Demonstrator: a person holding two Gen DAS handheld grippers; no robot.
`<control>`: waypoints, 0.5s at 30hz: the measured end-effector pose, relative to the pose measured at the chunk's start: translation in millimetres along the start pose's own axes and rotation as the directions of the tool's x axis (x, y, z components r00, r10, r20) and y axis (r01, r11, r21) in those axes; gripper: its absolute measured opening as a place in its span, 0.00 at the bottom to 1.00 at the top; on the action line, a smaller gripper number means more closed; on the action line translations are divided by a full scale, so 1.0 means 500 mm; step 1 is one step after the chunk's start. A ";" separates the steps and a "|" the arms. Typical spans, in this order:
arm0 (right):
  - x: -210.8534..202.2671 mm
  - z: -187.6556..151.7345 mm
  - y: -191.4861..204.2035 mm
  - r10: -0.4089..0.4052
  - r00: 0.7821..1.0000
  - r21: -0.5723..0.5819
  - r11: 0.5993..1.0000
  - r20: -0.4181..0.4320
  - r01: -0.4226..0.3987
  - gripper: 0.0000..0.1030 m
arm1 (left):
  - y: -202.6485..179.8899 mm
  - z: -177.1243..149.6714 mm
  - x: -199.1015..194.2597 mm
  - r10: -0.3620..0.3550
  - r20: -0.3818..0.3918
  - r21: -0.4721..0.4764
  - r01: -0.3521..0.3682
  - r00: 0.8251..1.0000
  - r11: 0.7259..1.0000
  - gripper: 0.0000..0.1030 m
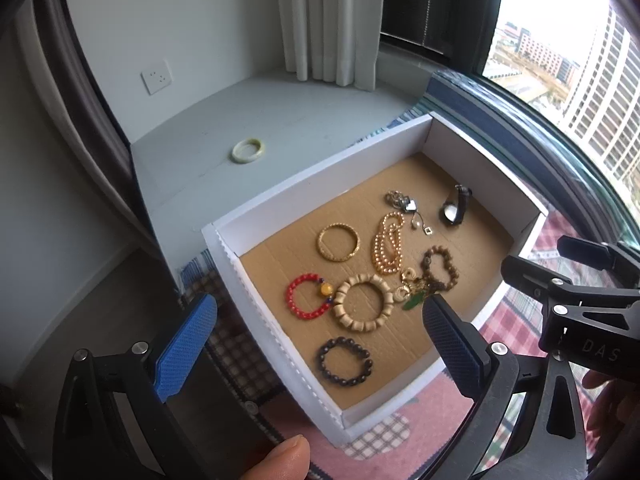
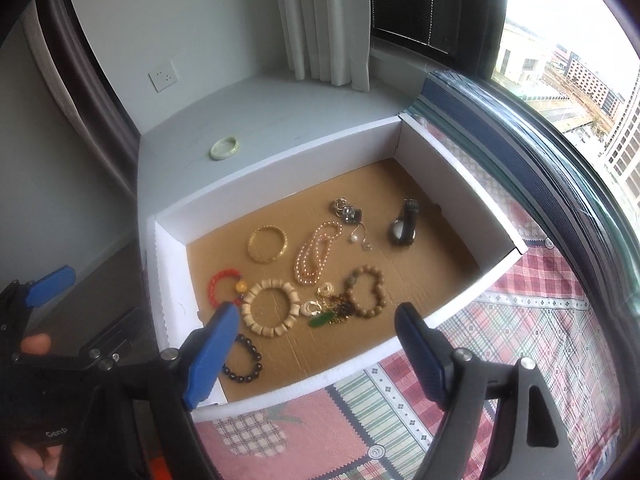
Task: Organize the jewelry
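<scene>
Left wrist: bangle (image 1: 247, 149) beyond fingers (image 1: 188, 344).

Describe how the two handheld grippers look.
Left gripper and right gripper match: black triangular frames, silver pivot bolts, textured blue finger pads. Pale lettering marks the right gripper's body. Bare fingers show; no cables visible.

Grey ledge (image 1: 280, 120): jade bangle (image 1: 247, 150) on bare part; patchwork cloth (image 2: 520, 320) beside it, white box (image 2: 460, 184) on cloth.
</scene>
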State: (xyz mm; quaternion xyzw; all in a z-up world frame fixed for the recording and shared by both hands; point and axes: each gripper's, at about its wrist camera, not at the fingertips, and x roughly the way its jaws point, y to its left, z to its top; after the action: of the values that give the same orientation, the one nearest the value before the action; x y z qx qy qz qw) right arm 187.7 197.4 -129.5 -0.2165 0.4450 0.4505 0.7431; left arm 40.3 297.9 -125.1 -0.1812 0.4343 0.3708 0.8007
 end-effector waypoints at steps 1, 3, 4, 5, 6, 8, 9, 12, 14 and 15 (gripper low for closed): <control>-0.003 0.002 0.000 -0.012 1.000 0.001 1.000 0.001 0.012 0.82 | 0.001 0.004 -0.005 0.026 0.007 -0.009 -0.026 1.000 1.000 1.00; -0.010 0.005 0.000 -0.026 1.000 0.004 1.000 0.012 0.026 0.82 | 0.009 0.010 -0.016 0.007 0.019 -0.045 -0.006 1.000 0.999 1.00; -0.013 0.007 0.000 -0.031 0.999 0.006 1.000 0.017 0.031 0.82 | 0.014 0.013 -0.019 -0.021 0.018 -0.064 0.022 1.000 0.998 1.00; -0.016 0.008 0.000 -0.037 0.999 0.005 0.999 0.018 0.037 0.82 | 0.018 0.017 -0.021 -0.034 0.013 -0.079 0.035 0.999 0.996 1.00; -0.018 0.010 0.001 -0.044 0.999 0.003 0.999 0.019 0.044 0.82 | 0.019 0.020 -0.022 -0.025 0.009 -0.088 0.026 1.000 0.996 1.00; -0.022 0.012 0.004 -0.061 0.998 -0.002 0.998 0.024 0.061 0.82 | 0.017 0.027 -0.026 0.015 0.007 -0.093 -0.015 1.000 0.996 1.00; -0.024 0.013 0.004 -0.063 0.998 -0.003 0.998 0.025 0.064 0.82 | 0.016 0.027 -0.029 0.030 0.017 -0.091 -0.028 0.999 0.995 1.00; -0.026 0.015 0.005 -0.060 0.998 -0.001 0.998 0.026 0.060 0.82 | 0.017 0.031 -0.031 0.023 0.027 -0.087 -0.020 0.999 0.996 0.99; -0.026 0.016 0.004 -0.064 0.998 0.000 0.998 0.025 0.064 0.82 | 0.021 0.032 -0.026 0.011 0.015 -0.097 -0.009 1.000 0.995 0.99; -0.026 0.016 0.004 -0.065 0.998 -0.001 0.998 0.024 0.065 0.82 | 0.024 0.031 -0.023 0.006 0.012 -0.110 -0.005 1.000 0.994 0.99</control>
State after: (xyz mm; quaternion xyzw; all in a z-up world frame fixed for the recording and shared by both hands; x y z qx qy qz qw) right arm 187.3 198.1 -114.3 -0.2261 0.4282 0.4290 0.7625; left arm 35.9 310.1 -106.5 -0.2215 0.4089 0.3974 0.7911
